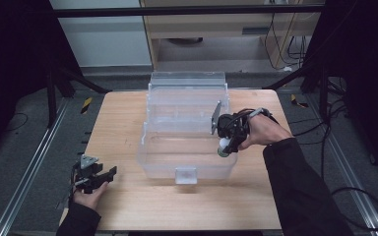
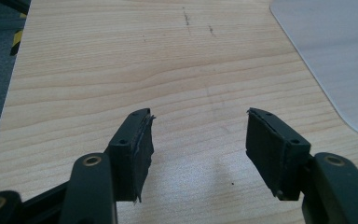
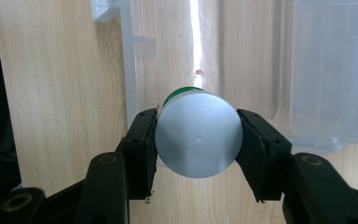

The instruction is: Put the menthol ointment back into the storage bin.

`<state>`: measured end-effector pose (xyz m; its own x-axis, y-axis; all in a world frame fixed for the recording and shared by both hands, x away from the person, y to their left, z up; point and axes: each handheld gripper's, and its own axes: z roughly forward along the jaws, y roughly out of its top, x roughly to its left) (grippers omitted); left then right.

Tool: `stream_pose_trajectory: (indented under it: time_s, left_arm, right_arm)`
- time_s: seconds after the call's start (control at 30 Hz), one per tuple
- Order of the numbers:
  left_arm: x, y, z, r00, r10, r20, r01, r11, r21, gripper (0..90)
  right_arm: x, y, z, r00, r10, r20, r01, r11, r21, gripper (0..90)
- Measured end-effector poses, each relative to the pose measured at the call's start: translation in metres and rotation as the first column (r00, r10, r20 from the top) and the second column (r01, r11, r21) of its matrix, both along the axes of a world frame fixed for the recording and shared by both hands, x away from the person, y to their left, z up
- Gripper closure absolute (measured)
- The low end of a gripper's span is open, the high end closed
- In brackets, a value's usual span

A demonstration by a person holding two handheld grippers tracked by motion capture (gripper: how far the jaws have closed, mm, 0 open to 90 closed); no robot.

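white bottle (image 3: 198,140) in right gripper (image 3: 198,154)

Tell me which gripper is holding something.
The right gripper, shut on a small white bottle over the clear box; the left gripper is open.

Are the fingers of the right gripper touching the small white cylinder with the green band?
Touching. In the right gripper view, both black fingers press against opposite sides of the small white cylinder with the green band, with no gap visible.

table (image 1: 128,206): pale wood grain | box (image 1: 157,167): clear plastic | bottle (image 3: 198,140): grey base, green band | grippers' jaws: black | floor tape, upper left (image 1: 85,104): yellow-black stripes
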<state>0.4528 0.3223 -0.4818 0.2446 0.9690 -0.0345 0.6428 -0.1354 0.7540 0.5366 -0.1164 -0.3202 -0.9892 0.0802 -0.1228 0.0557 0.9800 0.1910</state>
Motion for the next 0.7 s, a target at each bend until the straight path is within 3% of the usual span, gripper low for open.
stream_pose_trajectory:
  time_s: [0.7]
  left_arm:
    - [0.0,0.0,0.0,1.0,-0.003,-0.001,0.003,1.0,0.002,40.8]
  right_arm:
    - [0.006,-0.006,-0.032,0.9988,-0.028,-0.04,0.028,0.9995,-0.014,50.5]
